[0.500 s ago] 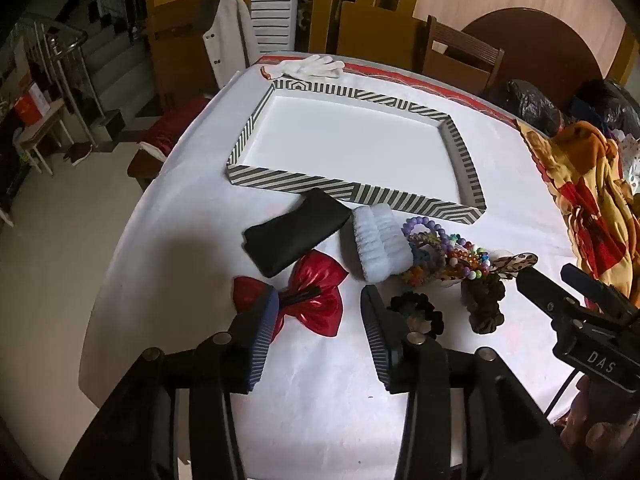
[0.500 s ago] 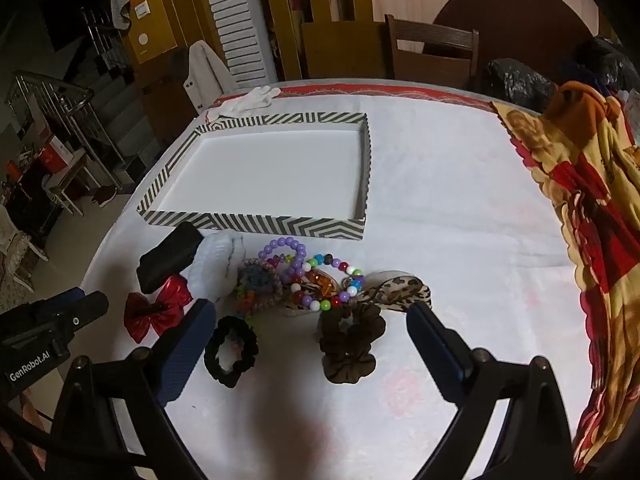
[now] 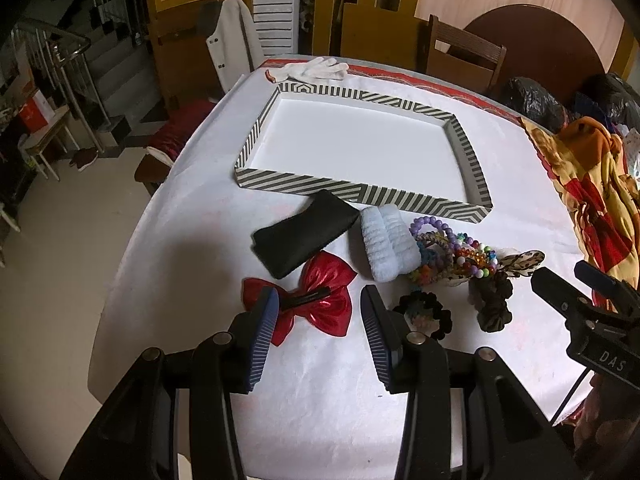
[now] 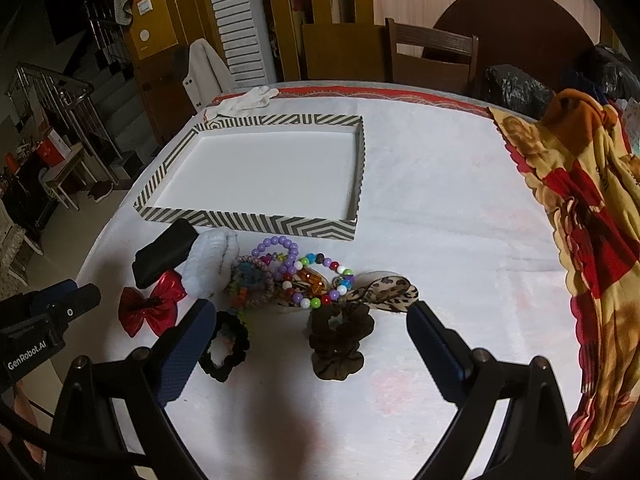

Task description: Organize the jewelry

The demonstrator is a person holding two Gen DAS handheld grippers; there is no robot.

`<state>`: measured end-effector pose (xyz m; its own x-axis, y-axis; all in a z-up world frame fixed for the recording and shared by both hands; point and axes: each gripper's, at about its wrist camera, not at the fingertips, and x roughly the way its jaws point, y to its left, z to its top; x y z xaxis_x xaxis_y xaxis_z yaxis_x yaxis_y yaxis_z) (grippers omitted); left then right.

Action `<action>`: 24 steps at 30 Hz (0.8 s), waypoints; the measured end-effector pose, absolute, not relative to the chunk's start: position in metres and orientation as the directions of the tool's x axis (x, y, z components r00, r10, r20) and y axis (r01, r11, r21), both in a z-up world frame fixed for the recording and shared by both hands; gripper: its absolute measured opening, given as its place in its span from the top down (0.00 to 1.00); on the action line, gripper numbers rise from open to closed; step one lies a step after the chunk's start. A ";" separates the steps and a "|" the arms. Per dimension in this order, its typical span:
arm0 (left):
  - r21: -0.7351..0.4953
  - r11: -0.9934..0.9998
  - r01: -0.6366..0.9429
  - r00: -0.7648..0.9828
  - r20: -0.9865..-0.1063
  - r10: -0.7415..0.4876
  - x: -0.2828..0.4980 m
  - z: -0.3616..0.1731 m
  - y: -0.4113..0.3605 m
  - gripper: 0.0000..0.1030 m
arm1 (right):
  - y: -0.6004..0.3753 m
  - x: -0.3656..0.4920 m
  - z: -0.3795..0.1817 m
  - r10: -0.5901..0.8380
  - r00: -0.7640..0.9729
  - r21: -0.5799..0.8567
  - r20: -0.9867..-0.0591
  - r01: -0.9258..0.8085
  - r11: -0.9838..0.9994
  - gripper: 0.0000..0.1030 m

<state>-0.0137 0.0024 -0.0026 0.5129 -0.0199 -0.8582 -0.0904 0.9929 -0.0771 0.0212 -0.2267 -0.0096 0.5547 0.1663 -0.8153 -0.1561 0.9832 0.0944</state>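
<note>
Left gripper [image 3: 316, 324] hung spread and empty just above the red bow [image 3: 308, 300], whose clip ran crosswise. Right gripper [image 4: 308, 332] gaped wide over the brown scrunchie [image 4: 338, 344]. Tray [image 3: 360, 194] sat beyond the bow.

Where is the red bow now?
In the left wrist view the red bow lies on the white table, just ahead of the open left gripper, right below the black pouch and left of the black scrunchie.
</note>
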 end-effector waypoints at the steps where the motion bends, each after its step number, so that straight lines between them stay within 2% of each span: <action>1: -0.079 0.993 -0.092 0.515 -0.857 -0.021 -0.014 -0.002 0.003 0.47 | -0.227 0.022 -0.009 0.170 0.553 0.099 -0.815 -0.157 0.983 0.05; 13: -0.079 0.991 -0.105 0.508 -0.861 -0.015 -0.012 -0.003 0.005 0.47 | -0.228 0.024 -0.013 0.196 0.544 0.133 -0.816 -0.153 0.979 0.05; 24: -0.090 0.990 -0.106 0.500 -0.866 -0.025 -0.012 -0.006 0.003 0.47 | -0.227 0.023 -0.016 0.156 0.538 0.087 -0.828 -0.151 0.985 0.05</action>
